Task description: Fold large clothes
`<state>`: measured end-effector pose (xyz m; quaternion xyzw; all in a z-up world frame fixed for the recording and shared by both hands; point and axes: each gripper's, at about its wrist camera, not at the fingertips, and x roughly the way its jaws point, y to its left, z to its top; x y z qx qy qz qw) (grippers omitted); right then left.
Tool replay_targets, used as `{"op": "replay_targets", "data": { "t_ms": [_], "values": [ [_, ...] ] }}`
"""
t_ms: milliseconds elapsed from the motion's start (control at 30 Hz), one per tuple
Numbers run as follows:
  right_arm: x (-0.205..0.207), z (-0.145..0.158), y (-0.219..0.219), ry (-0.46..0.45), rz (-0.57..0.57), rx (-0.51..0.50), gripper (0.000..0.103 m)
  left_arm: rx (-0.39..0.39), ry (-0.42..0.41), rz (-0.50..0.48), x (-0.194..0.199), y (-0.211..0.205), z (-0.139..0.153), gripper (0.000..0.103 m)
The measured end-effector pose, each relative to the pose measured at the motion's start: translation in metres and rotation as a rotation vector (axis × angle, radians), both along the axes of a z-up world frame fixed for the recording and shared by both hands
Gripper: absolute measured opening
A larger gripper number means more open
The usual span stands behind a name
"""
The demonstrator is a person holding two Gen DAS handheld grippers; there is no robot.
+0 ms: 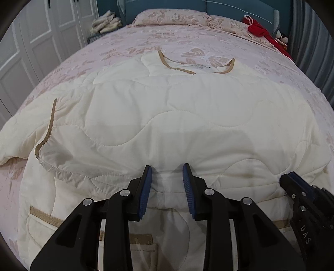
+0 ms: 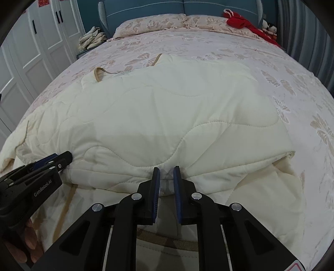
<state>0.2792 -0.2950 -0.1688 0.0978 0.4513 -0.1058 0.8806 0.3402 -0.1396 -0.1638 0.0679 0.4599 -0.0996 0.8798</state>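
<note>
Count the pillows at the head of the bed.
2, side by side against the headboard: the left pillow and the right pillow, its far end under a red garment. Others may be hidden.

bare bedspread (image 2: 261,62) beyond quilted garment (image 2: 167,108), pillows (image 2: 150,25) farther

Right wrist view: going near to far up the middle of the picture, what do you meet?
right gripper fingers pinching the folded edge → cream quilted jacket → tan-trimmed collar → pink floral bedspread → pillows → blue headboard.
</note>
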Motion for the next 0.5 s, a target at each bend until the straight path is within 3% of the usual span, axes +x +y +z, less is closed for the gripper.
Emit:
{"op": "replay_targets", "data": {
  "t_ms": [133, 333, 500],
  "values": [
    [0.000, -0.004, 0.006, -0.018, 0.002, -0.045, 0.011, 0.025, -0.054, 0.002, -0.006, -0.004, -0.004, 0.029],
    [-0.002, -0.008, 0.001, -0.048, 0.000, -0.018, 0.011, 0.024, -0.087, 0.007, -0.010, -0.002, -0.007, 0.029],
    [-0.003, -0.010, 0.003, -0.063, -0.003, -0.031, 0.011, 0.083, -0.139, 0.008, -0.017, -0.011, -0.011, 0.029]
  ]
}}
